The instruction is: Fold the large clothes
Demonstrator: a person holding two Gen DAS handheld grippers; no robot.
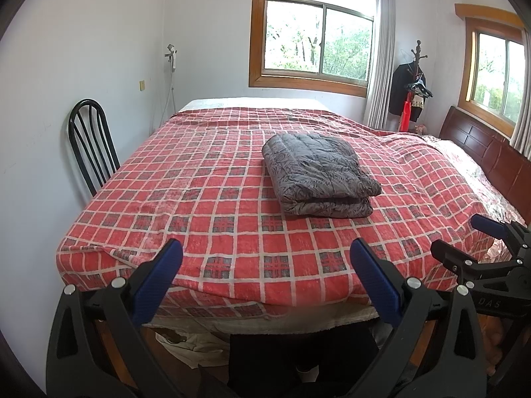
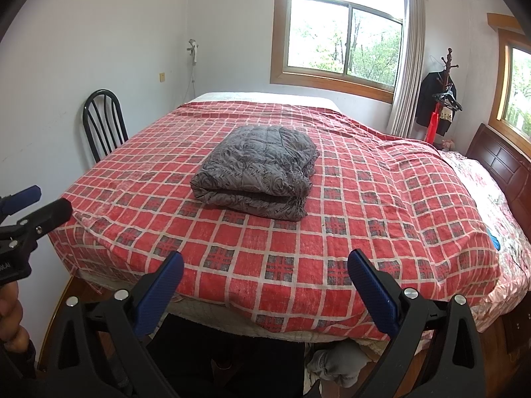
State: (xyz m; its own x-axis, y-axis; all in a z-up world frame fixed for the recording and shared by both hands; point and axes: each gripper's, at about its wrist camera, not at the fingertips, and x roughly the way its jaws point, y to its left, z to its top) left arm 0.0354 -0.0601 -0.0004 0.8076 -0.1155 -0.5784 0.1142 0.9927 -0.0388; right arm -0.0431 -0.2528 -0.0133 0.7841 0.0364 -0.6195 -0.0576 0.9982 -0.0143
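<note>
Bedroom, pale walls, wood-framed window [image 1: 318,33] at top centre. Bed under a red checked blanket [image 1: 205,199] fills mid-frame; black chair [image 1: 91,142] at left edge. Grey quilted garment [image 1: 318,174], folded into a thick bundle, lies on the blanket right of centre. Left gripper [image 1: 265,265] and right gripper [image 2: 265,275] sit low in frame before the bed's near edge, jaws spread wide, empty, well apart from the garment.

A folded grey quilted garment [image 1: 320,174] lies on the red checked bedspread [image 1: 205,199], near the bed's middle. A black metal chair [image 1: 91,142] stands at the bed's left side against the wall. A wooden coat stand [image 1: 415,83] is behind the bed's far right corner, beside the dark wooden headboard [image 1: 484,146].
</note>
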